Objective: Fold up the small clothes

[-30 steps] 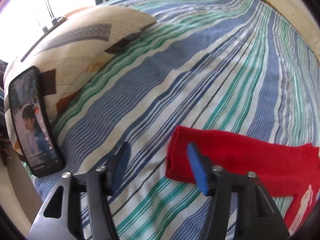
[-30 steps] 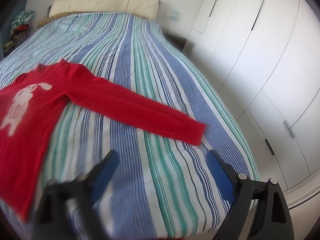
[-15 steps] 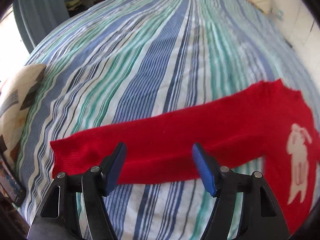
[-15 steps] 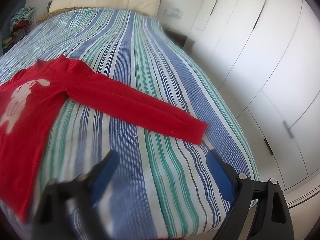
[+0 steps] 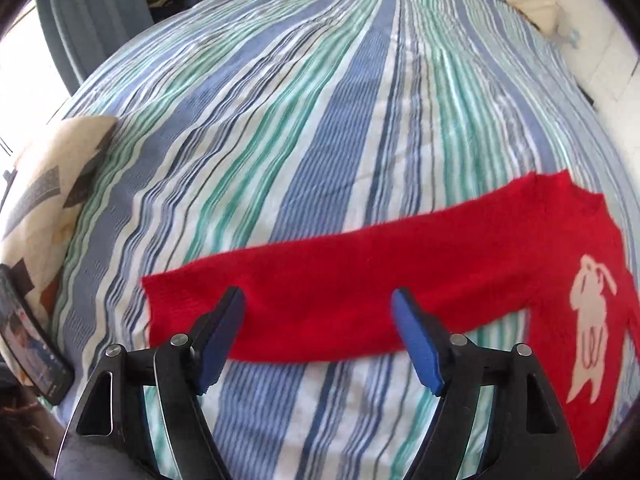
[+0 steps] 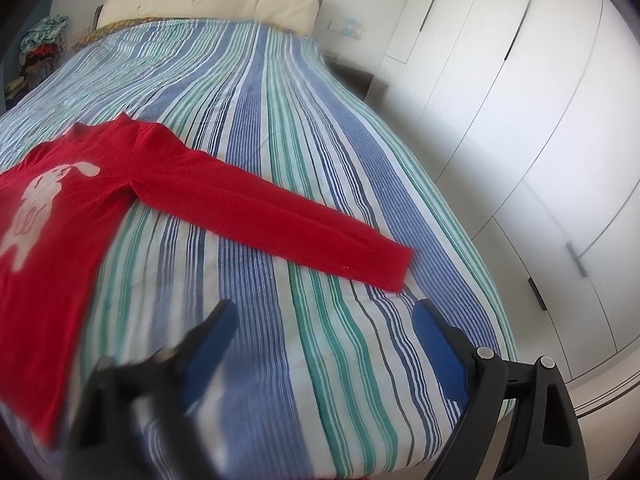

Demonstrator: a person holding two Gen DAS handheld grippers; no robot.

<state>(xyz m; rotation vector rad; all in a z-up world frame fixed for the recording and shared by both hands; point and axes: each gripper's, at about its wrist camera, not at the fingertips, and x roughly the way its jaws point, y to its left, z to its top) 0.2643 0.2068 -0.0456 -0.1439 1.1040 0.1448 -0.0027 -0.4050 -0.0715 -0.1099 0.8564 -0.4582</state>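
Observation:
A small red long-sleeved sweater [image 5: 520,264] with a white rabbit print lies flat on the striped bedspread [image 5: 320,100], both sleeves spread out. In the left wrist view its left sleeve [image 5: 320,292] stretches across in front of my left gripper [image 5: 318,304], which is open and empty, just above the sleeve near the cuff. In the right wrist view the sweater [image 6: 60,216] lies at the left and its right sleeve [image 6: 280,224] reaches toward my right gripper [image 6: 324,320], which is open, empty and short of the cuff.
A patterned cushion [image 5: 44,192] and a phone [image 5: 28,344] with a lit screen lie at the bed's left edge. White wardrobe doors [image 6: 520,120] stand along the right of the bed. A cream headboard [image 6: 208,4] is at the far end.
My left gripper has swung from the cushion and phone side toward the sweater; the left sleeve now lies across its open jaws. The right gripper has moved slightly and stays open.

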